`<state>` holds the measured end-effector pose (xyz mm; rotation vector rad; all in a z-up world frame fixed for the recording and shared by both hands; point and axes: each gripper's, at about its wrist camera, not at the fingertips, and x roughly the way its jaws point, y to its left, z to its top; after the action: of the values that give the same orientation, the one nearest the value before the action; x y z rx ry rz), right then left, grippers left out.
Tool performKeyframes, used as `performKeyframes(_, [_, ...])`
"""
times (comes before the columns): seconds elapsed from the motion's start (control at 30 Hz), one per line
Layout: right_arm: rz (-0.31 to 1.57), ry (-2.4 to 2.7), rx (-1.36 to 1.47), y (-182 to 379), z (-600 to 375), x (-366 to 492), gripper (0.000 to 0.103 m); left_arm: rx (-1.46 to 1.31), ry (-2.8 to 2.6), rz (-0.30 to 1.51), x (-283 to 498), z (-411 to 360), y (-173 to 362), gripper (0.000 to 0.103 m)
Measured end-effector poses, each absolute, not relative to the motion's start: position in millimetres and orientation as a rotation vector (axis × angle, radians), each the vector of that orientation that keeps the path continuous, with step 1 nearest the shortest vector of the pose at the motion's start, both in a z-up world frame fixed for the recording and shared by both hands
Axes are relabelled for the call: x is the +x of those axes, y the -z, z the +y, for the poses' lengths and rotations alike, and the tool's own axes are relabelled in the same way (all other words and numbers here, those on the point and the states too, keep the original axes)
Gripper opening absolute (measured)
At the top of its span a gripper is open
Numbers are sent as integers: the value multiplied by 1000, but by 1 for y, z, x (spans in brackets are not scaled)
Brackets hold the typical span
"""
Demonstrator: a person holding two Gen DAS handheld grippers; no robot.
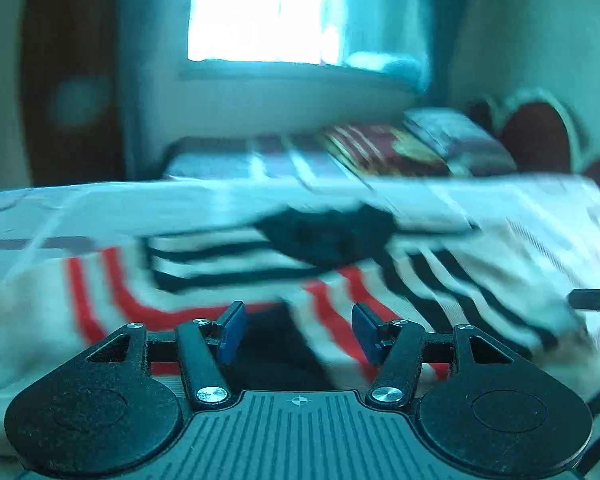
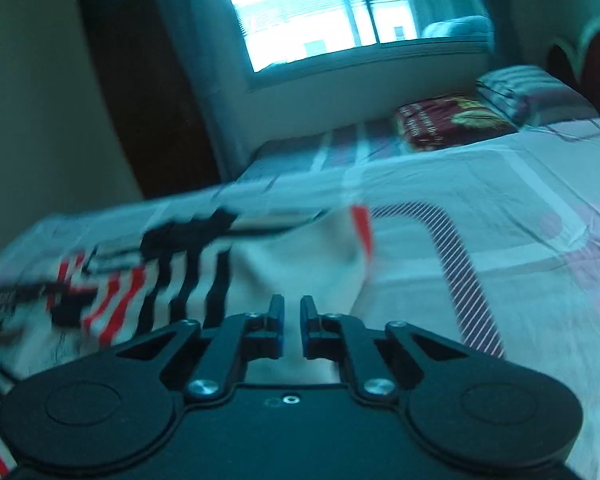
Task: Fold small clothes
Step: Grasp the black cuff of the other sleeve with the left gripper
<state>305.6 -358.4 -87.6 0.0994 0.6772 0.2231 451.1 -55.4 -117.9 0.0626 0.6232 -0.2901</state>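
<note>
Lying across the bed (image 2: pixel 480 184), the striped shirt (image 1: pixel 228 264) spreads from nine to three o'clock directly under the released left gripper (image 1: pixel 298 330), while the nearly clenched, empty right gripper (image 2: pixel 292 328) hangs at its edge.

Your two wrist views both sit low and close over the bed (image 1: pixel 100 208), facing across it toward the window (image 2: pixel 320 12), sharing the striped shirt (image 1: pixel 228 256) and far pillows (image 2: pixel 452 120).
</note>
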Motion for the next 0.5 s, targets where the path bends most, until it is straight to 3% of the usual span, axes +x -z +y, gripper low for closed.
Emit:
performKeyframes(0.1, [694,-215,72,97,-350,307,4,73,282,666,457,-62,140,62])
performKeyframes(0.17, [657,-228,87,84,-353,313,9,43,253,668,458,-61,128,63])
performKeyframes(0.23, [606,-211,88,75,-358,327,24,4,251,628,463,-63,116,63])
performKeyframes(0.5, [624,-214,54,81,-345,416,17,38,377,645,506,-138,109,63])
